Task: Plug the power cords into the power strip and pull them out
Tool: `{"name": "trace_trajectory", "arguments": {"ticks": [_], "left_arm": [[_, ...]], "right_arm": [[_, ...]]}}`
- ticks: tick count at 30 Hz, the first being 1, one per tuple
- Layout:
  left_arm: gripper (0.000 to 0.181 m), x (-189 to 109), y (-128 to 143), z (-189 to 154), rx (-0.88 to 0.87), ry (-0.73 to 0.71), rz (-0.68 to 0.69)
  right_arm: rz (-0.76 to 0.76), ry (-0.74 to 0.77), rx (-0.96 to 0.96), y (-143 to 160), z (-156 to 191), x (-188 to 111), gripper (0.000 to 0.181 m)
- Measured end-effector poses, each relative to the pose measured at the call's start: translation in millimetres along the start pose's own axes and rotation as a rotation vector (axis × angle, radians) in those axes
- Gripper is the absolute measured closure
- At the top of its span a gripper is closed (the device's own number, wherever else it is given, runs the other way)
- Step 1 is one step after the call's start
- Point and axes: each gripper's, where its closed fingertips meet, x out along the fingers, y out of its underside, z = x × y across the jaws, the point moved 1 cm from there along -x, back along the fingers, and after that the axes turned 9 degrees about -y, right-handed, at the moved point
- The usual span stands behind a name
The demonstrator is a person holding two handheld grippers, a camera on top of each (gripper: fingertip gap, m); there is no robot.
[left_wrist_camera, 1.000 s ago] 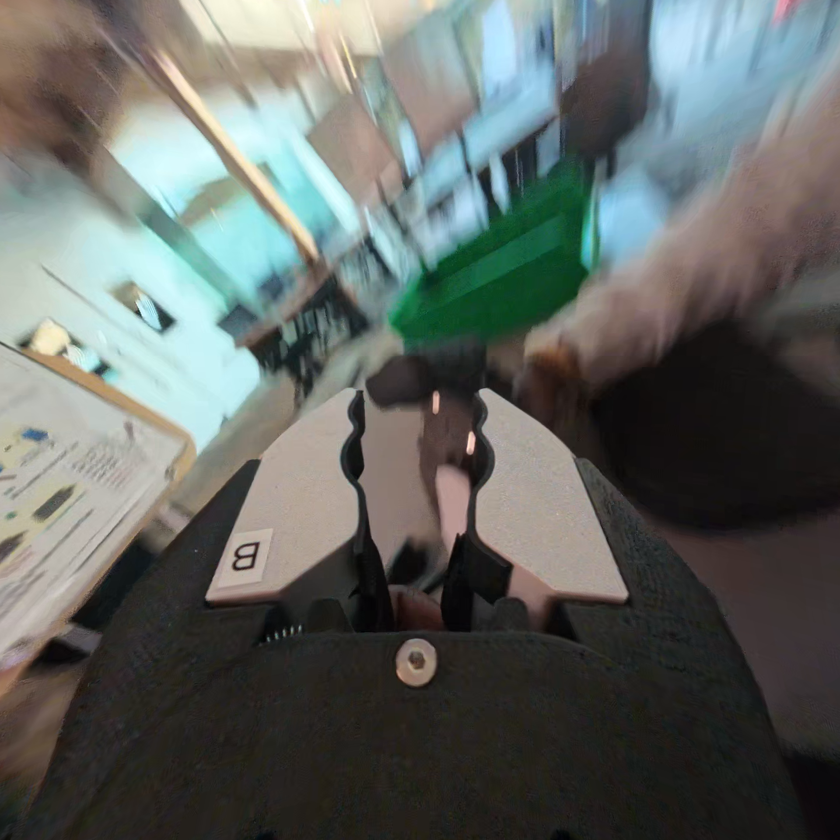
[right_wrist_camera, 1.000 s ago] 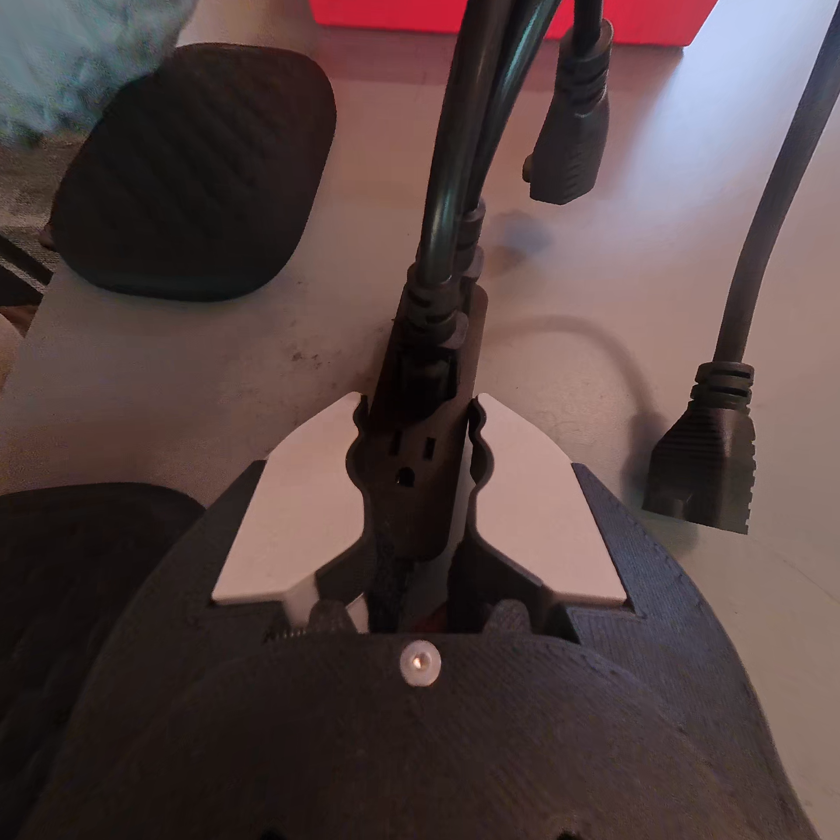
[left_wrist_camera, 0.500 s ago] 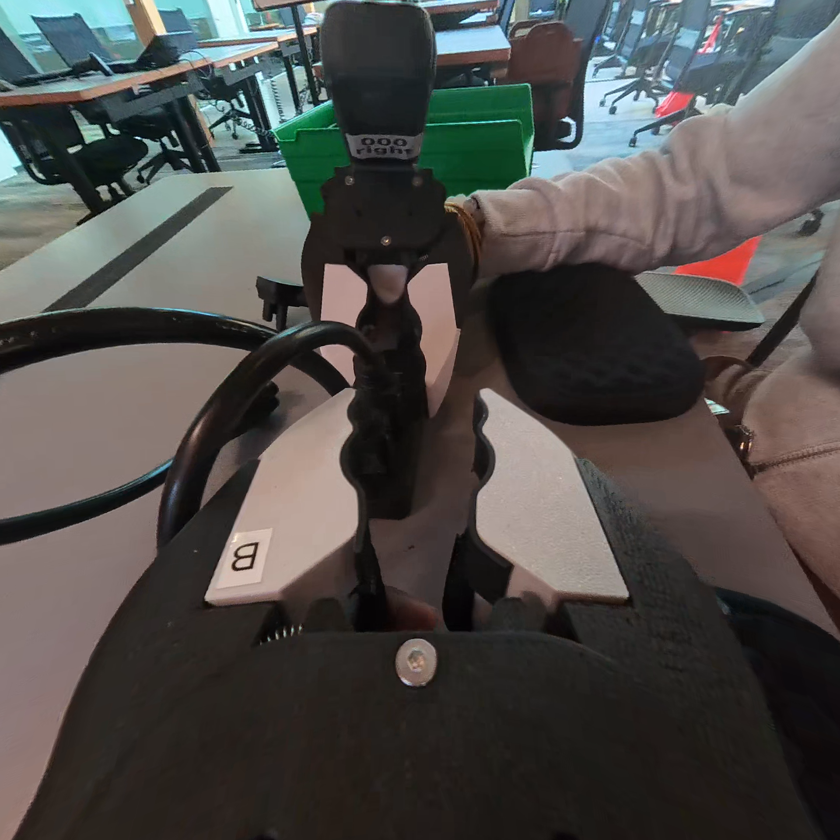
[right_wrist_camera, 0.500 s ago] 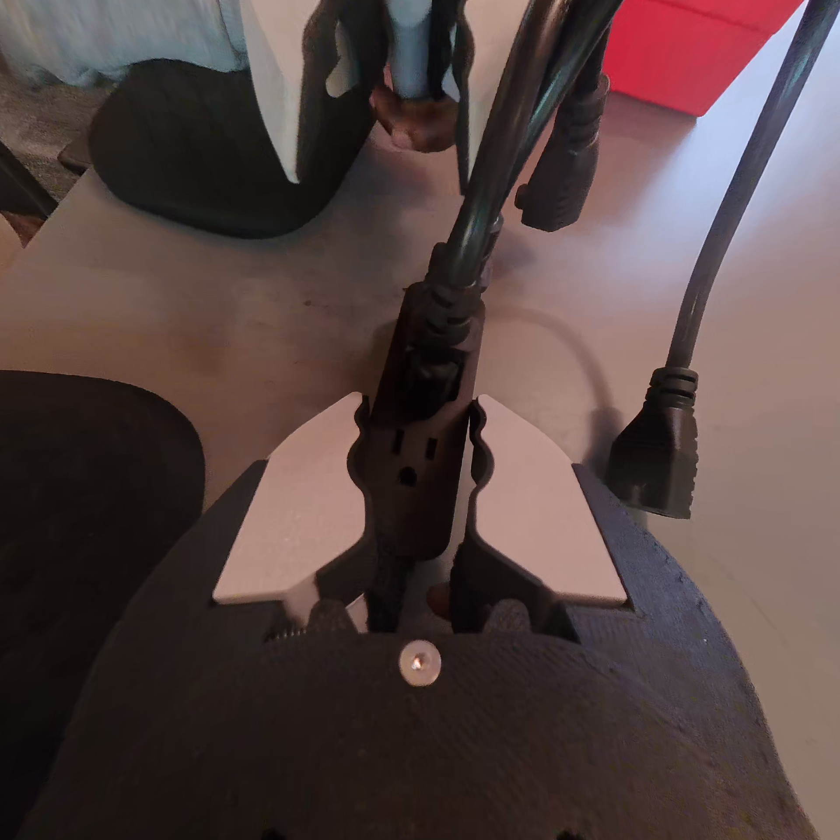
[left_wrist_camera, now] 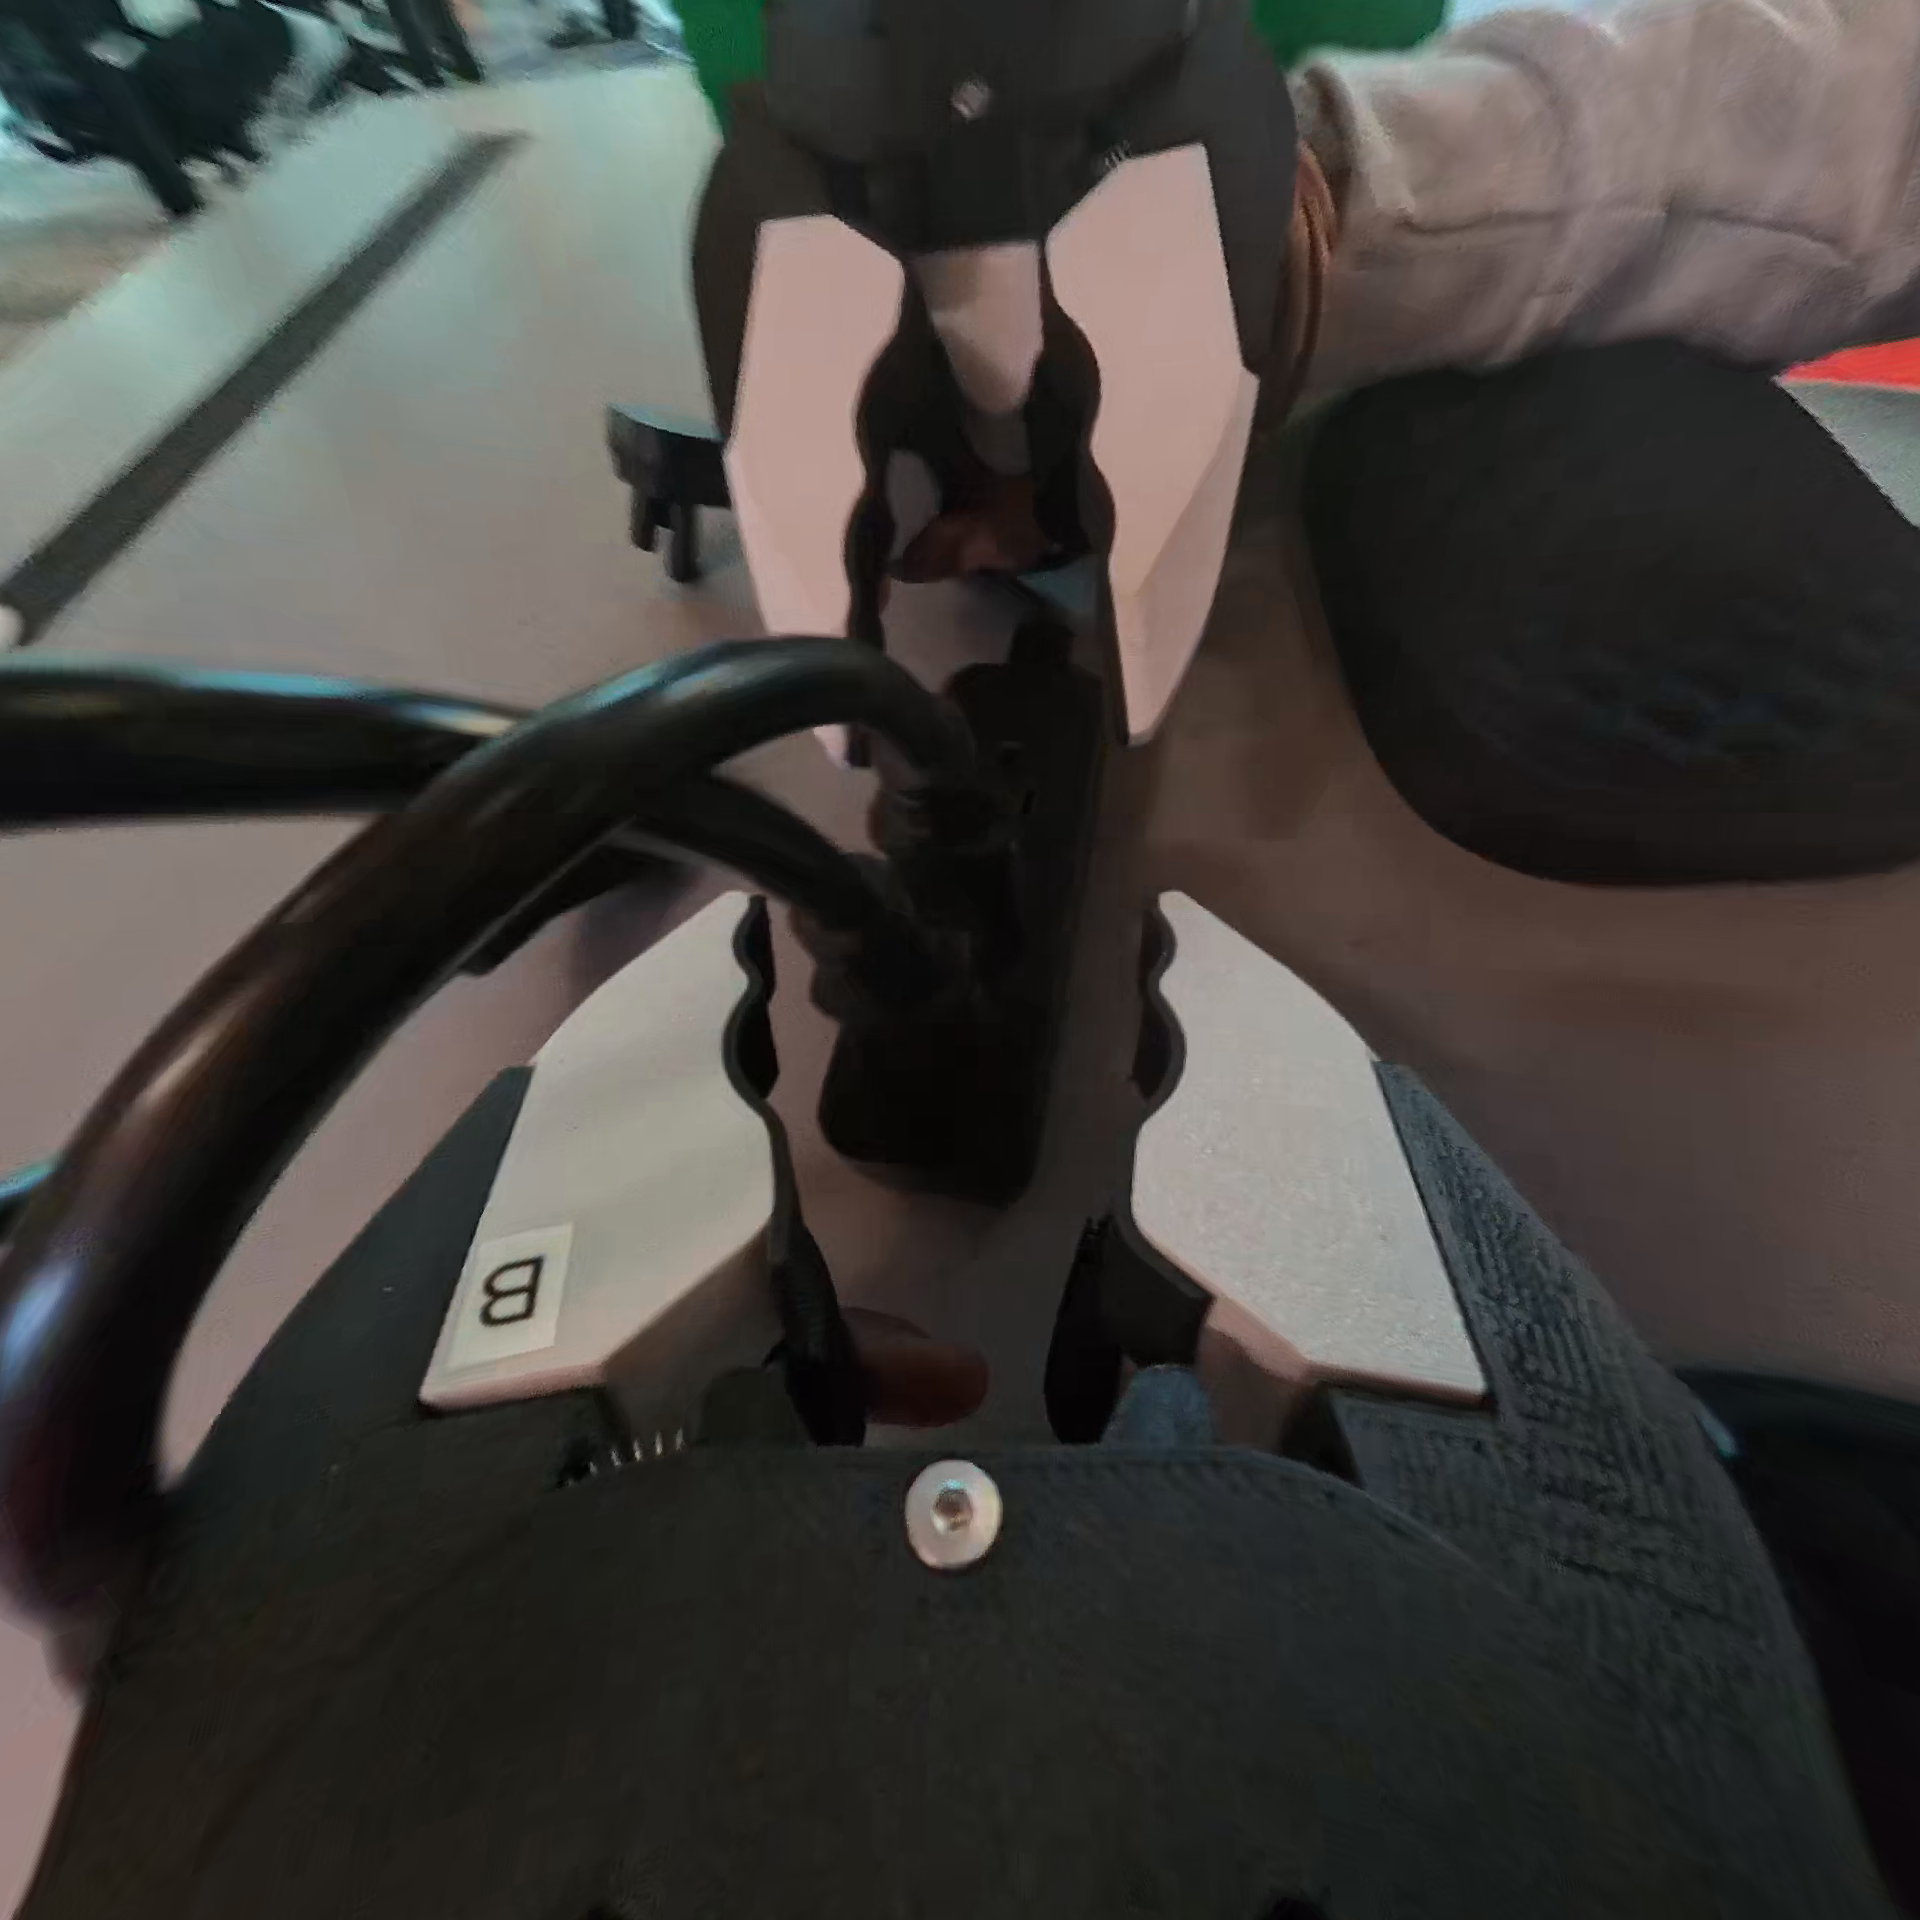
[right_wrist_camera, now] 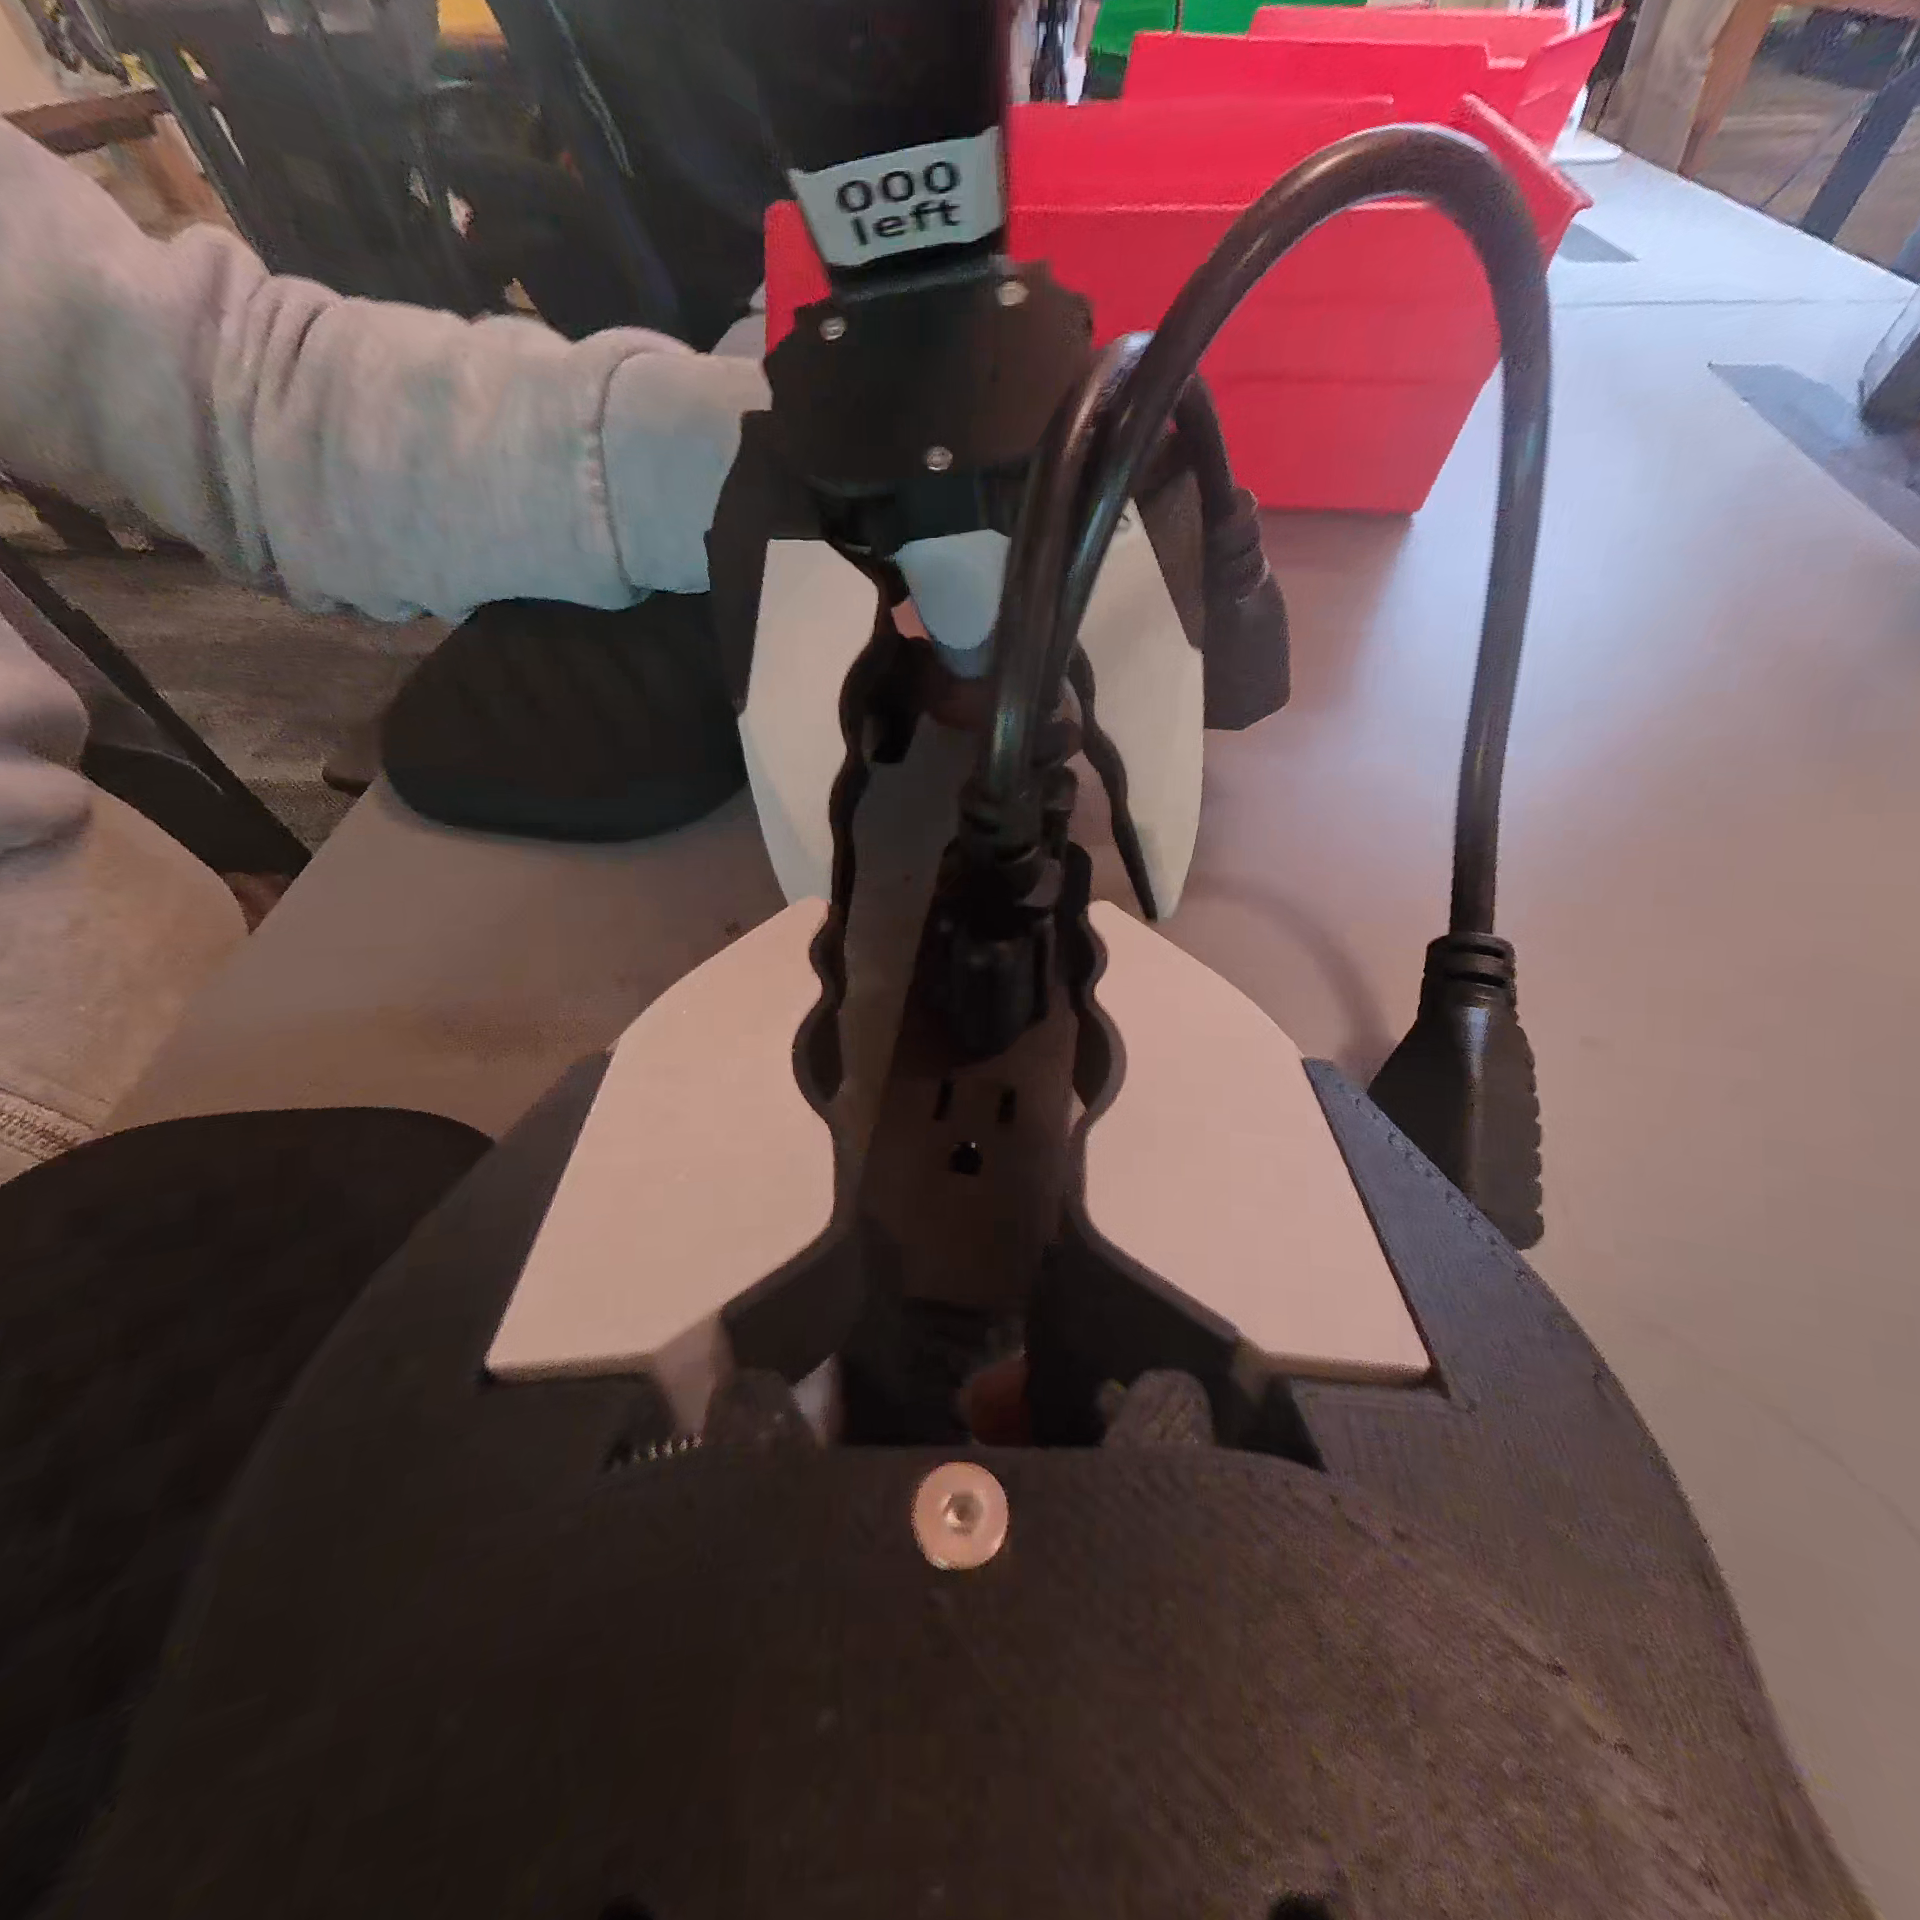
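A black power strip (right_wrist_camera: 966, 1153) lies along the grey table (right_wrist_camera: 1714, 935), with two black cords plugged in near its far end. My right gripper (right_wrist_camera: 956, 920) is shut on the strip's near end, just behind a free outlet. My left gripper (left_wrist_camera: 954, 935) is open and straddles the other end of the strip (left_wrist_camera: 940, 1101), close to the plugs (left_wrist_camera: 914, 935) but not touching them. The plugged cords (left_wrist_camera: 343, 914) loop off to the left. Each gripper faces the other: the left one shows in the right wrist view (right_wrist_camera: 971, 790), and the right one in the left wrist view (left_wrist_camera: 982, 582).
A loose black cord socket (right_wrist_camera: 1465, 1101) lies right of the strip, its cord arching over. A loose plug (left_wrist_camera: 665, 478) lies on the table. A red bin (right_wrist_camera: 1330, 343) stands behind. Black chair armrests (left_wrist_camera: 1621, 623) and sleeved arms (right_wrist_camera: 343, 447) flank the table edge. Left and right tips are no more than a few centimetres apart.
My left gripper swung down from facing the room, closed in on the strip's end and spread its jaws wider. My right gripper kept its hold and tilted its view up.
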Motion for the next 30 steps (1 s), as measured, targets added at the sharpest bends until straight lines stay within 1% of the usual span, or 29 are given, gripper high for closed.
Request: {"name": "trace_trajectory", "arguments": {"ticks": [2, 4, 6, 10, 12, 14, 16, 18, 19, 23, 28, 30], "left_arm": [[0.113, 4.5, 6.9, -5.5, 0.001, 0.123, 0.072], [0.114, 8.2, 6.4, -5.6, -0.039, 0.204, 0.092], [0.126, 10.3, 4.6, -1.8, -0.057, 0.238, 0.082], [0.133, 9.7, 8.7, 3.7, -0.028, 0.201, 0.085], [0.136, 9.3, 11.9, 2.3, 0.021, 0.175, 0.093], [0.140, 9.4, 12.6, 1.4, 0.044, 0.156, 0.091], [0.138, 10.4, 16.0, 0.8, 0.061, 0.147, 0.114], [0.122, 12.9, 23.2, -0.5, 0.073, 0.142, 0.170], [0.121, 13.1, 23.8, -2.0, 0.075, 0.148, 0.176], [0.118, 6.6, 7.6, -16.0, 0.018, 0.221, 0.081], [0.133, 6.6, 9.6, -20.0, 0.054, 0.207, 0.092], [0.139, 9.0, 10.6, -13.9, 0.069, 0.159, 0.096]], "right_arm": [[0.038, 0.025, 0.015, 1.5, -0.9, 4.2, 0.140], [0.064, 0.050, 0.021, 2.5, -1.8, 7.2, 0.138], [0.079, 0.074, 0.027, 3.2, -3.6, 9.2, 0.138], [0.073, 0.091, 0.043, 6.8, -6.6, 14.5, 0.143], [0.052, 0.101, 0.051, 7.4, -8.8, 14.7, 0.152], [0.038, 0.118, 0.076, 8.1, -12.8, 12.4, 0.165], [0.032, 0.107, 0.083, 8.4, -12.5, 12.1, 0.165], [0.034, 0.090, 0.073, 8.7, -10.6, 12.1, 0.165], [0.036, 0.077, 0.064, 8.9, -9.2, 12.1, 0.165], [0.047, 0.044, 0.020, 9.7, -5.7, 11.3, 0.166], [0.049, -0.005, 0.006, 10.3, -0.4, 10.8, 0.166], [0.050, -0.009, 0.005, 10.2, 0.1, 11.1, 0.166]]}}
